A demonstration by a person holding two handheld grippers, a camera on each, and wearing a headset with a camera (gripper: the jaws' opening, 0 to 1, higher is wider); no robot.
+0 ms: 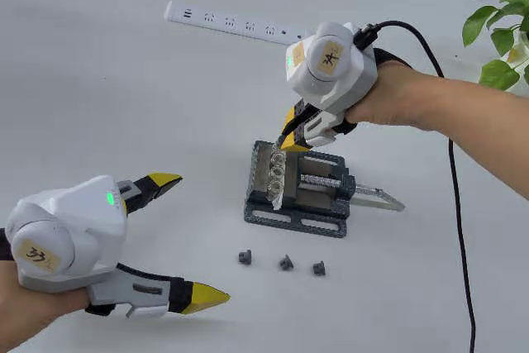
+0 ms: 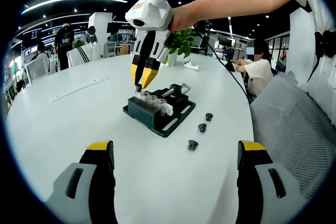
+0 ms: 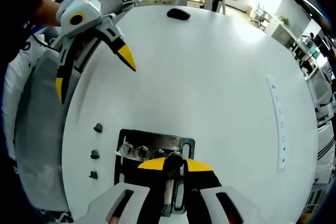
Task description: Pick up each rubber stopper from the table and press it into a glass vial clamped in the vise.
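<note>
Nearest: left gripper [image 1: 192,237], jaws wide apart, above the bench [image 1: 99,80]. Beyond: three rubber stoppers [image 1: 286,263] in a row just before the vise [image 1: 326,204]. Farthest: right gripper [image 3: 174,166], jaws clamped on a stopper [image 3: 174,159] over the clamped vials [image 1: 277,173].

left gripper [image 2: 176,150] jaws wide apart, low over the table [image 2: 63,124]. vise [image 2: 157,113] mid-table w/ vials [image 2: 153,99]; rt gripper [image 2: 140,84] tips down on the end vial. 3 stoppers [image 2: 202,127] btwn vise & table edge.
</note>
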